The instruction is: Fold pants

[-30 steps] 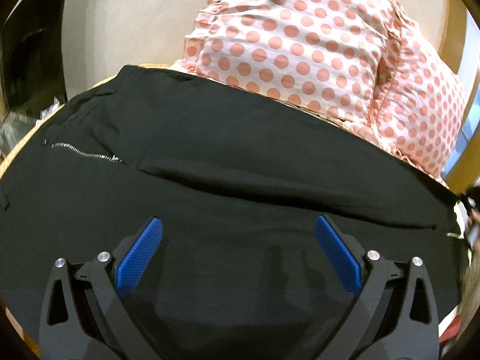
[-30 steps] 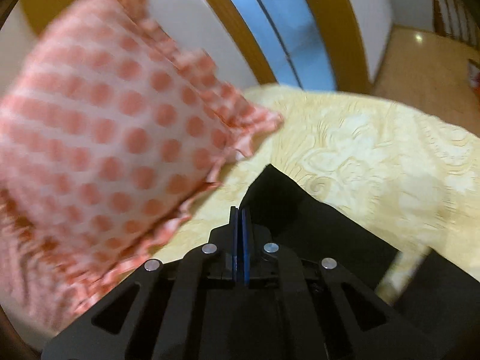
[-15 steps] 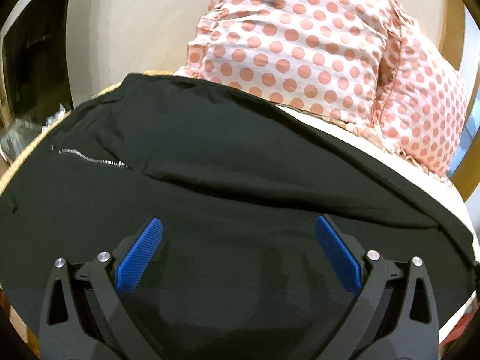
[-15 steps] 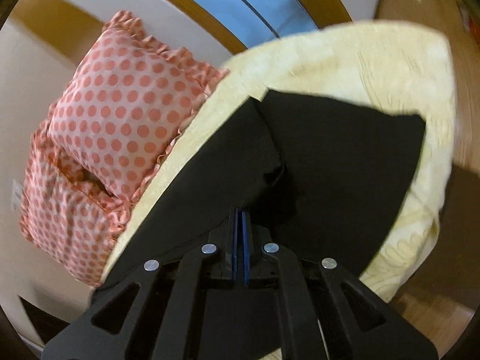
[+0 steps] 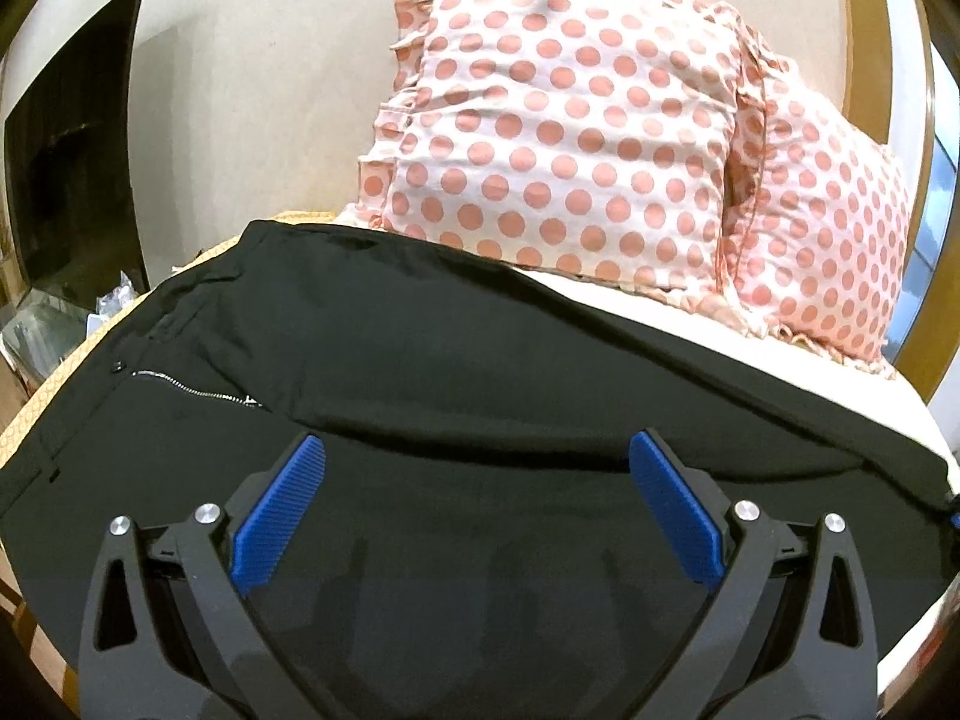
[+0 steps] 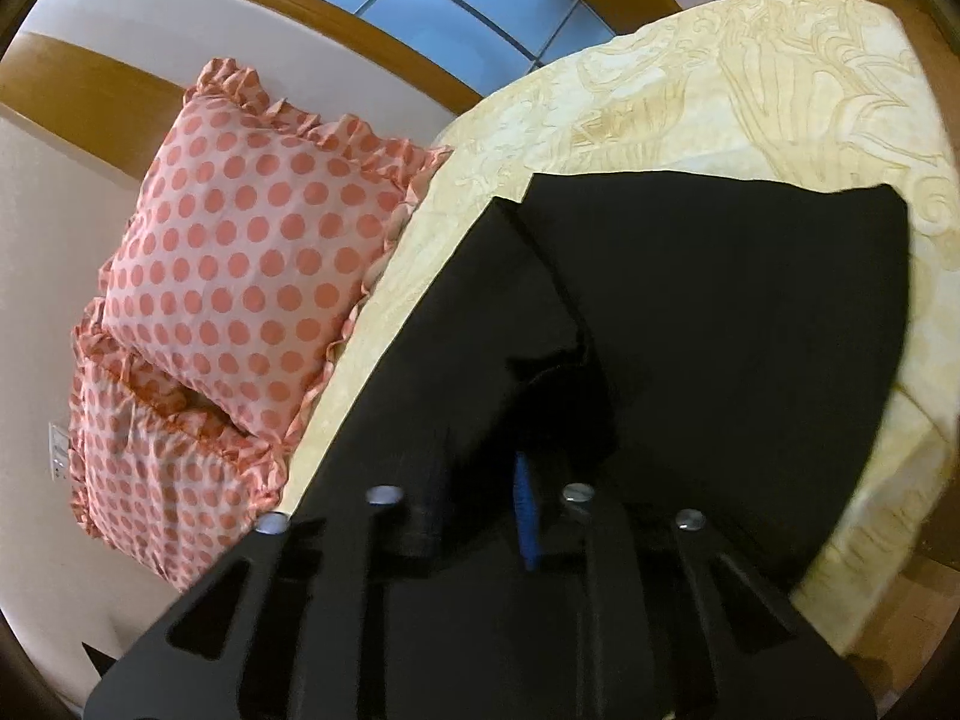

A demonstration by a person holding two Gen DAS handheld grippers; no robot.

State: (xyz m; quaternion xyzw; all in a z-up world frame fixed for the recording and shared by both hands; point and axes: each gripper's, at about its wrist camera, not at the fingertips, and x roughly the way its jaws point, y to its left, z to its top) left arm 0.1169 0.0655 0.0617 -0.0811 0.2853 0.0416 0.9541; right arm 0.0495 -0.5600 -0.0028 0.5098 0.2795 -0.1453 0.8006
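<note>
Black pants [image 5: 456,360] lie spread on a bed, with a silver zipper [image 5: 192,390] at the left. My left gripper [image 5: 477,492] is open and empty, hovering just over the dark cloth. In the right wrist view the pants [image 6: 720,312] lie with one leg end folded over the other. My right gripper [image 6: 480,480] is parting; one blue pad [image 6: 527,510] shows, with a bunch of black cloth right at the fingers. Whether the cloth is still pinched is unclear.
Two pink polka-dot pillows [image 5: 558,126] lean against the wall behind the pants; they also show in the right wrist view [image 6: 252,252]. A cream patterned bedspread [image 6: 750,90] covers the bed, its edge dropping to a wooden floor at the right. A dark cabinet [image 5: 72,168] stands at the left.
My right gripper rose and swung over the bed with the leg end, laid it across the other leg, and its jaws have begun to part. My left gripper stayed open and barely moved.
</note>
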